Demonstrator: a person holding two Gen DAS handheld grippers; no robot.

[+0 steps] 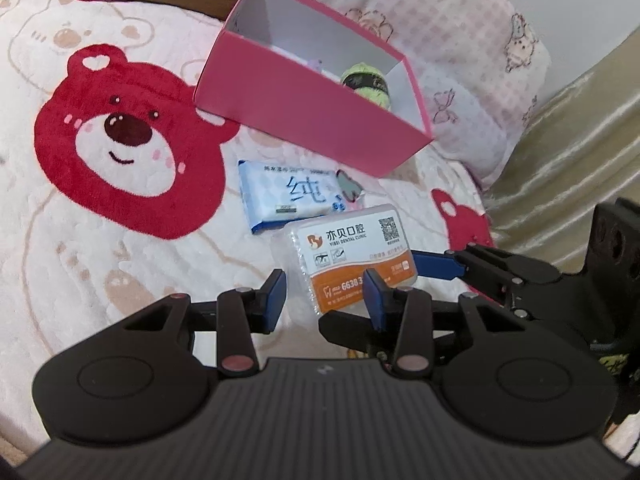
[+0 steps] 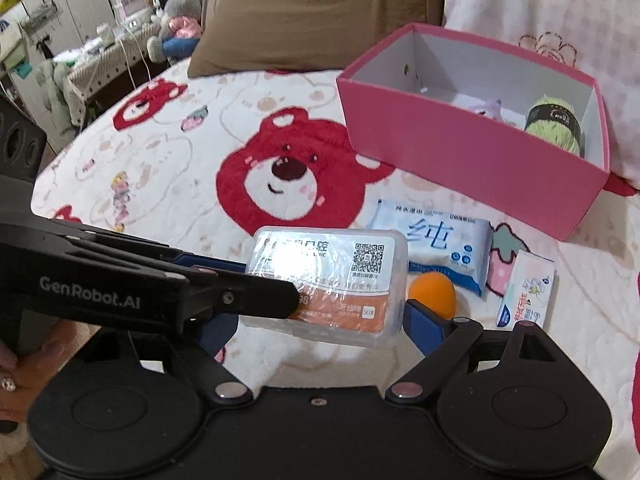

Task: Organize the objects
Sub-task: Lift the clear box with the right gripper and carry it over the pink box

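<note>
A clear plastic floss-pick box with a white and orange label hangs a little above the bear blanket. My left gripper is shut on its near left end. In the right wrist view it reaches in from the left, one finger lying over the label. My right gripper is shut on the same floss-pick box across its width, with a blue pad at each side; one of its fingers shows at the box's right edge. Beyond stands the open pink box.
Green yarn and a small purple toy lie in the pink box. On the blanket lie a blue tissue pack, an orange ball and a small carton. A brown pillow lies behind. The bed edge is at far left.
</note>
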